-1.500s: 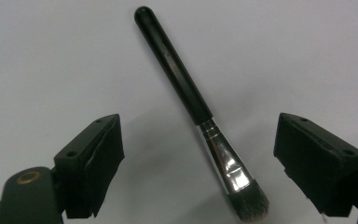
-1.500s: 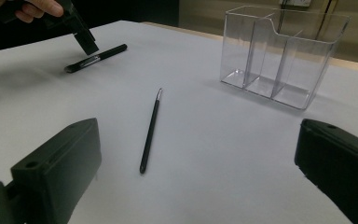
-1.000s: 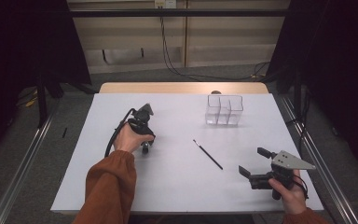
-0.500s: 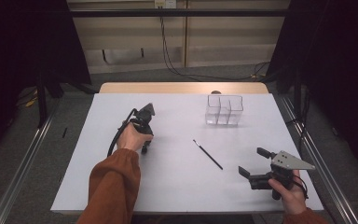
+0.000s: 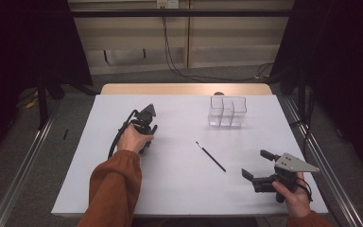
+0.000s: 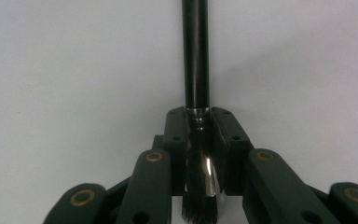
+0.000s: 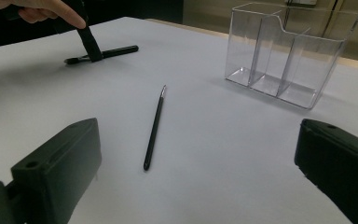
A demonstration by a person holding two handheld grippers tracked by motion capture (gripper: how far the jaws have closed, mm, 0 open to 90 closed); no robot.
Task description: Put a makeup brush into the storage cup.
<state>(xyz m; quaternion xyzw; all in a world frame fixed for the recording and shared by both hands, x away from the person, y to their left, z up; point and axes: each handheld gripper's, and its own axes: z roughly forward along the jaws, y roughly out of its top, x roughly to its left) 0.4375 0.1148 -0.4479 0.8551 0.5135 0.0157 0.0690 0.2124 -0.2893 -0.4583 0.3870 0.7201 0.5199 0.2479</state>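
My left gripper points down at the table's left middle, shut on a thick black brush at its silver ferrule. The bristles sit between the jaws' bases. In the right gripper view that brush lies flat at the table surface under the left hand. A thin black brush lies loose at the table's centre, also seen as the thin brush. My right gripper rests near the front right, open and holding nothing, its jaws facing that thin brush from a distance.
A clear plastic organiser with three compartments stands at the back right, seen as the organiser ahead of the right gripper. The white table top ends in a wooden strip at the far edge. Metal rails run along both sides.
The left hand and its gripper have shifted only slightly over the thick brush. The right gripper and the thin brush have stayed put.
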